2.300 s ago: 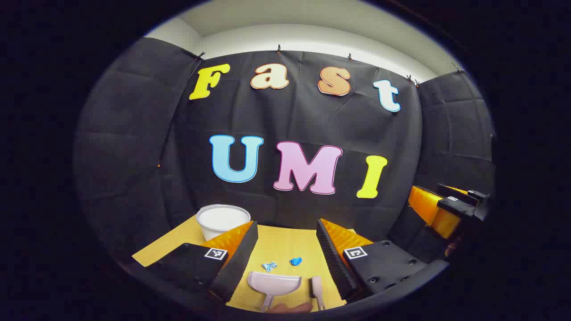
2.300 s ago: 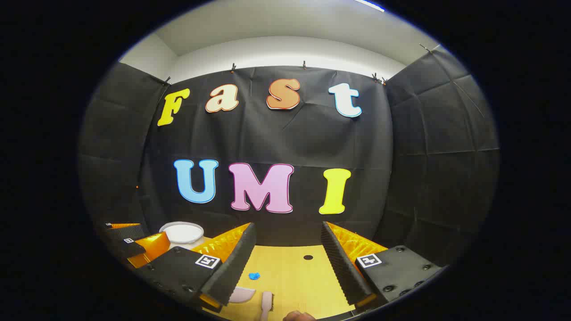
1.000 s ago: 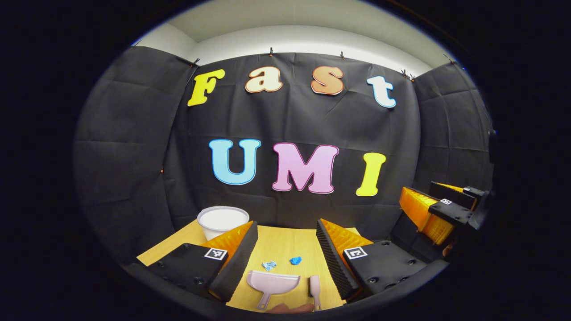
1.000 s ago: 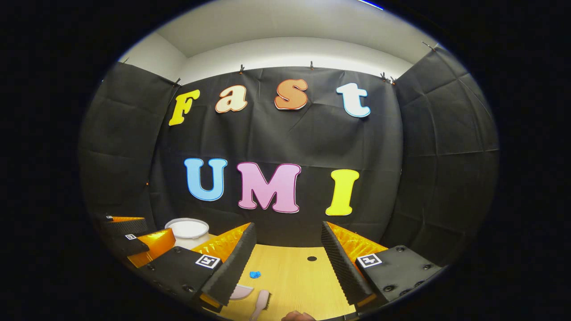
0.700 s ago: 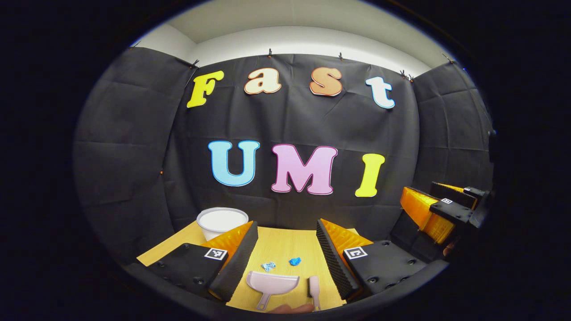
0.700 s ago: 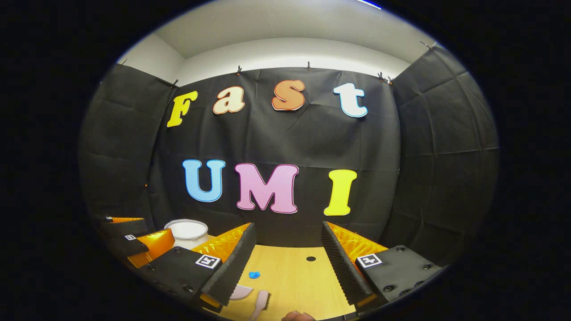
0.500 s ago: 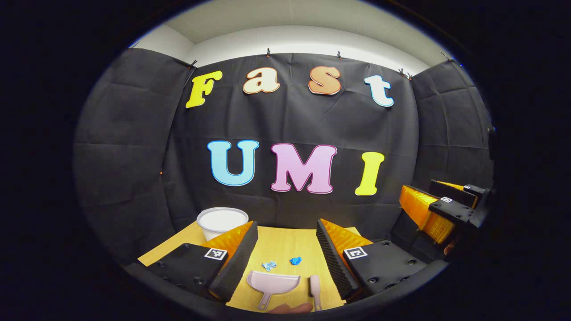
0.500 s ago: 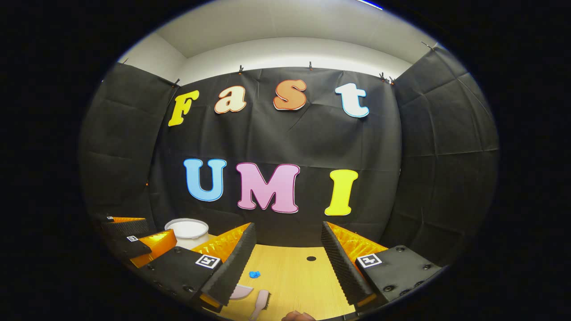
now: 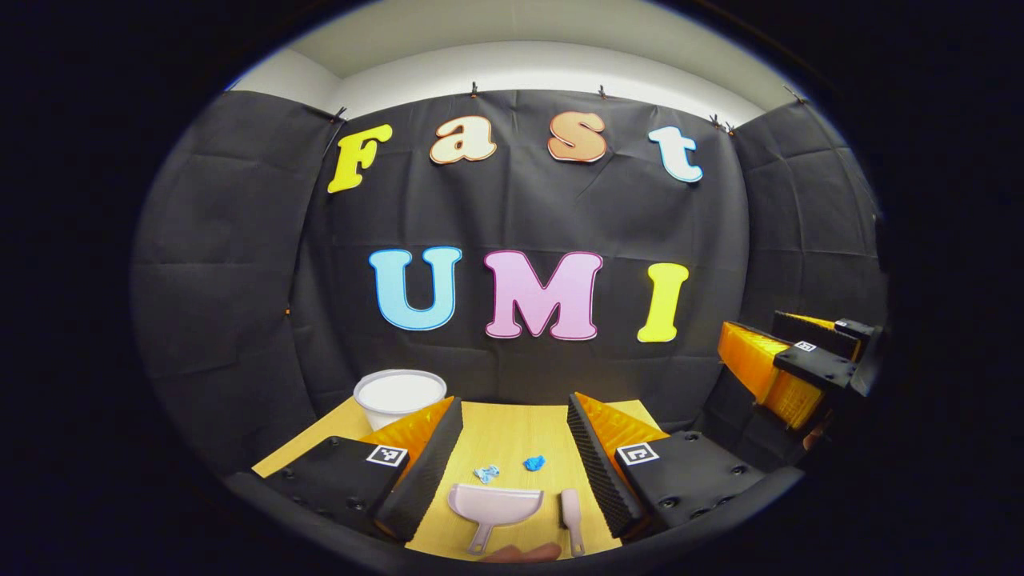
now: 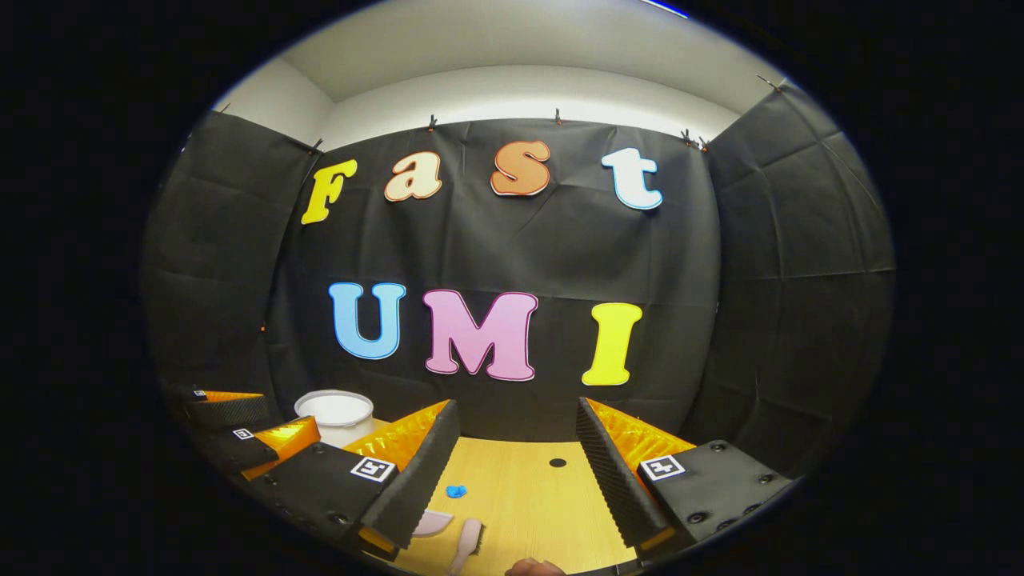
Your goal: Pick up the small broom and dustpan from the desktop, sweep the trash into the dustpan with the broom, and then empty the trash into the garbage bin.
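Observation:
A pale pink dustpan (image 9: pixel 494 509) lies on the wooden desktop (image 9: pixel 500 436) in the left gripper view, with the small pink broom (image 9: pixel 570 512) just right of it. Two blue scraps of trash (image 9: pixel 485 474) (image 9: pixel 534 462) lie beyond the pan. My left gripper (image 9: pixel 512 416) hangs open above them, nothing between its fingers. The right gripper view has the broom (image 10: pixel 466 541), the dustpan's edge (image 10: pixel 433 524) and one blue scrap (image 10: pixel 456 491) low at left, and my right gripper (image 10: pixel 516 420) open and empty. The white garbage bin (image 9: pixel 399 395) stands at the back left.
The right gripper (image 9: pixel 788 364) shows far right in the left gripper view; the left gripper (image 10: pixel 248 436) shows low left in the right gripper view. A small dark hole (image 10: pixel 558 462) marks the desktop. A fingertip (image 9: pixel 520 552) pokes in at the bottom edge.
Both views have shifted only slightly; the dustpan and broom sit a touch lower and further right in the left gripper view. Both grippers stay open and nothing on the desk has moved.

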